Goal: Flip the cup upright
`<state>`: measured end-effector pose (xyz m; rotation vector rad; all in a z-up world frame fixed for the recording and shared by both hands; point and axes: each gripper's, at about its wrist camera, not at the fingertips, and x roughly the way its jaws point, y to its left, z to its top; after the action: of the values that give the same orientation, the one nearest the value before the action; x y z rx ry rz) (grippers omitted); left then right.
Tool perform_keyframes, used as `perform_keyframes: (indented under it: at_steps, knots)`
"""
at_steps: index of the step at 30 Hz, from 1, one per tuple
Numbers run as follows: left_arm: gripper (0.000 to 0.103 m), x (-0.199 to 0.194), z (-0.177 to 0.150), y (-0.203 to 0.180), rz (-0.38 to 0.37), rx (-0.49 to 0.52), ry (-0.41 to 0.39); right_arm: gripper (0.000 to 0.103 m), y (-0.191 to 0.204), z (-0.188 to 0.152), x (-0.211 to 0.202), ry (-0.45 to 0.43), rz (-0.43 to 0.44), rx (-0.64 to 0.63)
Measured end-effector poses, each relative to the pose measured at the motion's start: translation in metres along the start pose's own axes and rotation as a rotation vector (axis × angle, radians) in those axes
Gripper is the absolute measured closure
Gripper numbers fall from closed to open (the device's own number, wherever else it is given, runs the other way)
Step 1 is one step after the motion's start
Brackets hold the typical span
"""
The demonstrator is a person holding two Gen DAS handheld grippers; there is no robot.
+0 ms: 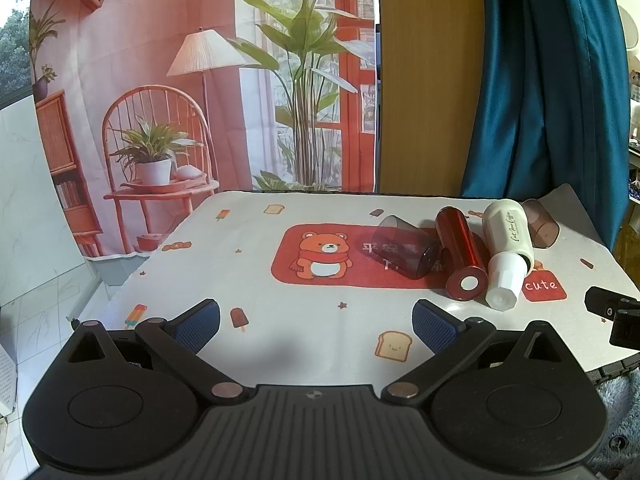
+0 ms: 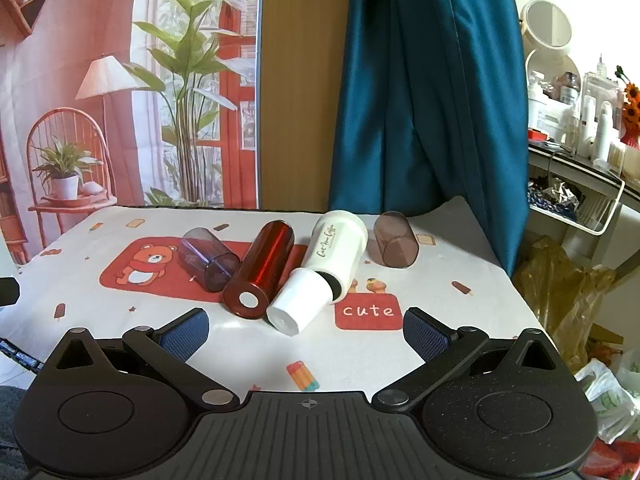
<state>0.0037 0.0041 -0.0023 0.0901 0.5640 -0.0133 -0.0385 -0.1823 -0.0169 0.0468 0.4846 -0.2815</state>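
Observation:
Four cups lie on their sides on the table. A translucent purple cup (image 1: 402, 246) (image 2: 208, 258) is leftmost, then a shiny red cup (image 1: 460, 254) (image 2: 262, 268), a white cup with a white lid (image 1: 508, 246) (image 2: 324, 264), and a translucent brown cup (image 1: 540, 222) (image 2: 394, 242) at the far right. My left gripper (image 1: 316, 320) is open and empty, near the table's front, left of the cups. My right gripper (image 2: 306, 330) is open and empty, just in front of the red and white cups. Its tip shows in the left wrist view (image 1: 612, 312).
The table wears a white cloth (image 1: 300, 320) (image 2: 440, 280) with a red bear patch. A printed backdrop and a blue curtain (image 2: 420, 100) hang behind. A shelf with bottles (image 2: 580, 120) and plastic bags (image 2: 560, 288) stand to the right.

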Motion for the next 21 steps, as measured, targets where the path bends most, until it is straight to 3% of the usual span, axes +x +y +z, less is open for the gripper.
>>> perform_keyframes:
  at_steps: [21]
  knots:
    - [0.0, 0.0031, 0.002, 0.001, 0.002, -0.007, 0.026, 0.0, 0.0025, -0.0037, 0.0027, 0.009, 0.003, 0.002]
